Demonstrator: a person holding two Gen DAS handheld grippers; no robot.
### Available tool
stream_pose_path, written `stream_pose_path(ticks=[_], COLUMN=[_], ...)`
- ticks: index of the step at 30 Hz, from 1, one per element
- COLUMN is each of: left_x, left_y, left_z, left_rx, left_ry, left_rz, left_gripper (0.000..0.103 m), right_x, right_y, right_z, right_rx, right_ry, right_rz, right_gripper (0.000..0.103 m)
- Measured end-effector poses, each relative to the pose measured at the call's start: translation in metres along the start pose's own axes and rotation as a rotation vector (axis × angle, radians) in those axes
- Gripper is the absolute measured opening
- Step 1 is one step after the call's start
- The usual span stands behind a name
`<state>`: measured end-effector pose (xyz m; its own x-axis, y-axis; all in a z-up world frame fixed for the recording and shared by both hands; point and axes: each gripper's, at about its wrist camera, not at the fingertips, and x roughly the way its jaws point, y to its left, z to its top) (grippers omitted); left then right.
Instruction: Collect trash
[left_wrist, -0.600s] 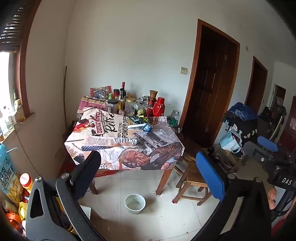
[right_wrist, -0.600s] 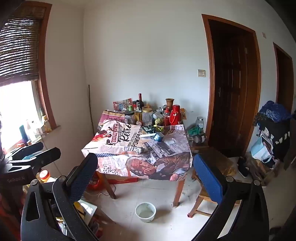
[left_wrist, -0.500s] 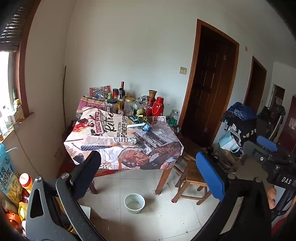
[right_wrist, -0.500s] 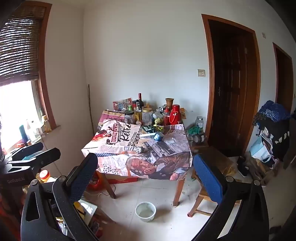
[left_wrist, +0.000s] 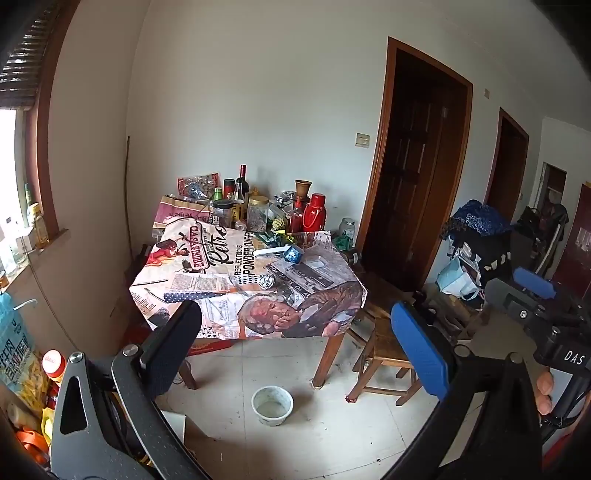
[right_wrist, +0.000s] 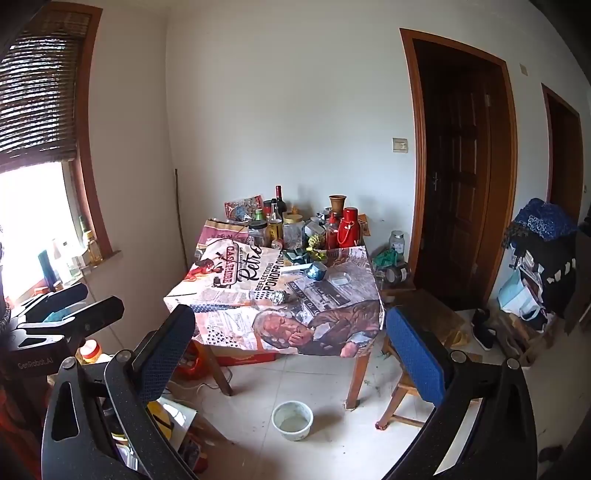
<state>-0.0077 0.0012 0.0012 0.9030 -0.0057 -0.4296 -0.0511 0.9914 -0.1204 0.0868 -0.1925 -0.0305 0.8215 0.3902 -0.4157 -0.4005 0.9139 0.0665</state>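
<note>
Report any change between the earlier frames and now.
Nothing visibly changed: both the left gripper and the right gripper are open and empty, well short of the table, and the crumpled foil ball lies untouched.

Table (left_wrist: 334, 354) had brown wood legs; tablecloth (left_wrist: 236, 280) was a retro newspaper collage print, cream, orange and black lettering. Foil ball (left_wrist: 266, 282) was silver, cup (left_wrist: 294, 253) blue patterned. Red thermos (left_wrist: 316, 216) at the back edge, tan vase (left_wrist: 303, 188) just behind it. Floor bowl (left_wrist: 272, 404) was off-white on pale tiles. Doors (right_wrist: 458, 177) were dark brown with lighter brown frames. Left gripper (left_wrist: 295, 350) and right gripper (right_wrist: 291, 354) each had one blue pad, one black.
</note>
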Motion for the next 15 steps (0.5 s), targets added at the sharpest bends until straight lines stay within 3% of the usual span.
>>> stream_pose_path(ticks=[15], left_x=[0.0002], left_y=[0.0029], left_z=[0.0009], left_rx=[0.003], left_ry=[0.010], left_rz=[0.005], left_gripper=[0.103], right_x=[-0.0029], right_y=[0.0019], right_z=[0.0012], right_rx=[0.016], right_ry=[0.005], right_rz=[-0.018], right_gripper=[0.103])
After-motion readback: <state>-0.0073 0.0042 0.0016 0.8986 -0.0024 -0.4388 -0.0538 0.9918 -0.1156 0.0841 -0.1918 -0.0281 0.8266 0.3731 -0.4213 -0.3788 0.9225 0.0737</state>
